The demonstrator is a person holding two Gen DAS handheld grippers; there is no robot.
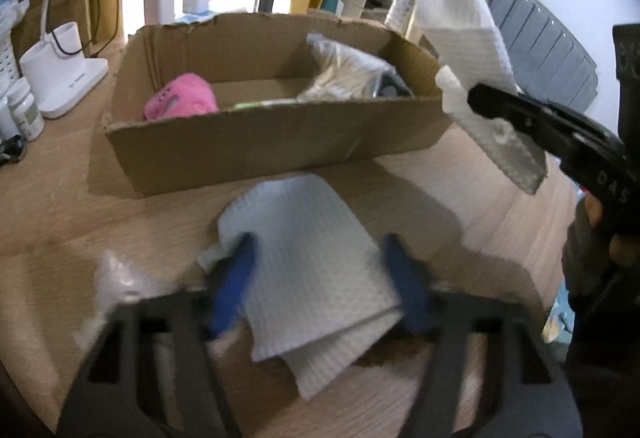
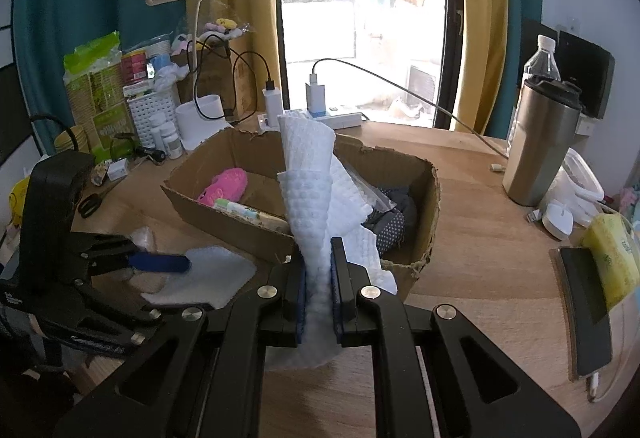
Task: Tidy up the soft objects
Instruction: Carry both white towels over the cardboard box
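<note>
Right gripper (image 2: 318,288) pinches one paper towel (image 2: 308,173) aloft at 12 o'clock above the cardboard box (image 1: 256,147); left gripper (image 1: 316,278), part-open, straddles the folded towel (image 1: 308,254) on the table (image 1: 52,222), unpressed; risk: closing snags only the top ply.

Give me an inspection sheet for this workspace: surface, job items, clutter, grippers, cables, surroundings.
Surface: wooden table, crowded along its back and right edges.
Job's things: open cardboard box holds a pink soft item, a bagged item and dark fabric; one white paper towel lies flat in front of the box; a second towel is held up.
Clutter: steel tumbler, water bottle, pill bottles, scissors, phone, tissue pack, desk lamp.
Grippers: left gripper open, fingers either side of the flat towel; right gripper shut on the raised towel.
Cables: charger leads trail across the back of the table.
Surroundings: bright balcony door, yellow and teal curtains.
</note>
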